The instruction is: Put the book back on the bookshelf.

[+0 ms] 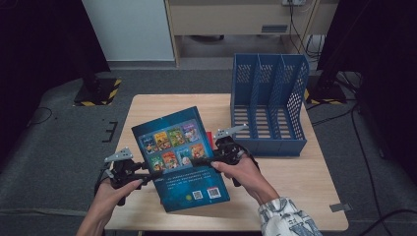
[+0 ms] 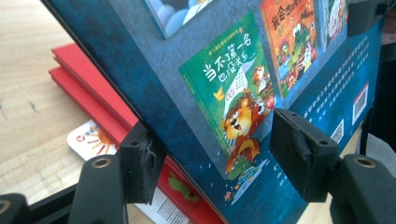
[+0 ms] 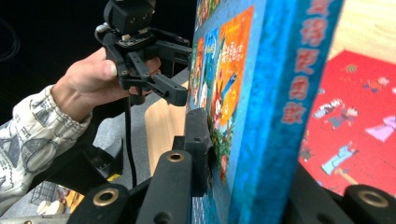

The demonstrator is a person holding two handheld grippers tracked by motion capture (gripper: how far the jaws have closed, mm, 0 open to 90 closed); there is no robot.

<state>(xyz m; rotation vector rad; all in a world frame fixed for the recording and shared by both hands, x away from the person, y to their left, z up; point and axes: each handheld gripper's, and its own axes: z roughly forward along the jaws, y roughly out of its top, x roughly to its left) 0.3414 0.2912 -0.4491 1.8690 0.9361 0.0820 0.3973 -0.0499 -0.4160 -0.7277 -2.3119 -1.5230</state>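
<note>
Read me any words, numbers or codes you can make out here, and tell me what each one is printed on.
"当不第一名也没关系": green thumbnail cover on the back of the blue book.
Orange thumbnail: yellow Chinese title, too blurred to quote.
White text lines on the back cover: too small.
QR codes and: codes only.
Spine lettering, red: too blurred.
Red books beneath: nothing legible.

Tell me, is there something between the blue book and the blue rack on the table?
Nothing visible. The blue book is held off the table by both grippers, left and right. The rack stands beyond the right gripper, compartments empty, with bare table between.
</note>
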